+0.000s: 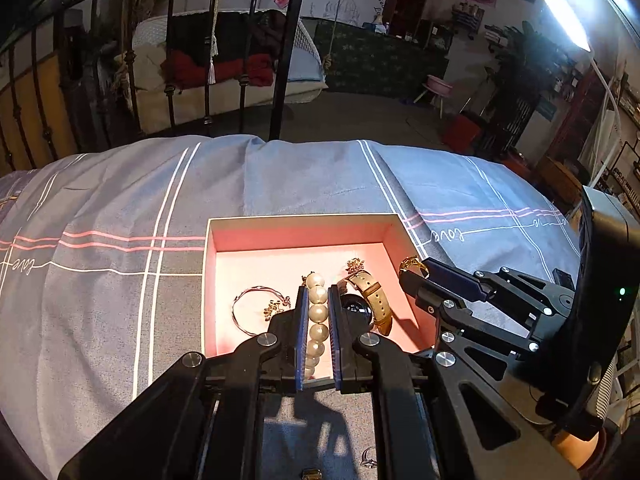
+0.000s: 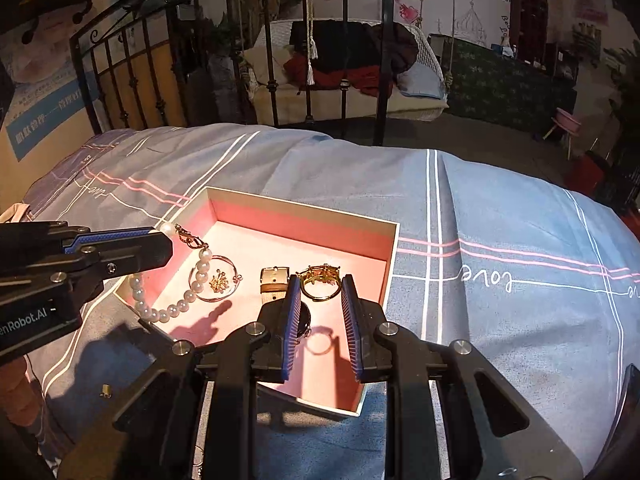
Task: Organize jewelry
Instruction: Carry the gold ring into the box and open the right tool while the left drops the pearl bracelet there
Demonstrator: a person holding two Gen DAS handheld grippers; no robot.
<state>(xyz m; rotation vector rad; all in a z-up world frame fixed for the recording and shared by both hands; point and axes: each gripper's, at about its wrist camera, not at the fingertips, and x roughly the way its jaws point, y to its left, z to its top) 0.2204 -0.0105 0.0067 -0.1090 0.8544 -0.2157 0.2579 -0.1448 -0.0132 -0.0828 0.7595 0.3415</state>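
Jewelry is being carried to the pink-lined box (image 2: 394,236) on the blue striped bedspread (image 2: 500,208), and two pieces are being delivered at once. A pearl strand (image 1: 318,312) is being clamped between the pads of the left gripper (image 1: 318,300), its loose end being trailed over the box's near left edge in the right wrist view. A gold ring (image 2: 320,282) is being pinched by the right gripper (image 2: 320,292) above the box floor. Release appears to be the step in hand: each piece should probably be brought lower inside the walls before the jaws are parted, so that nothing is dropped outside. Already being held in the box are a thin silver bangle (image 2: 214,280) with a small gold ornament (image 2: 218,281) inside its loop, and a watch with a tan strap (image 2: 274,278). Two small pieces are being left on the bedspread, a silver ring (image 1: 368,458) and a tiny gold item (image 2: 105,390).
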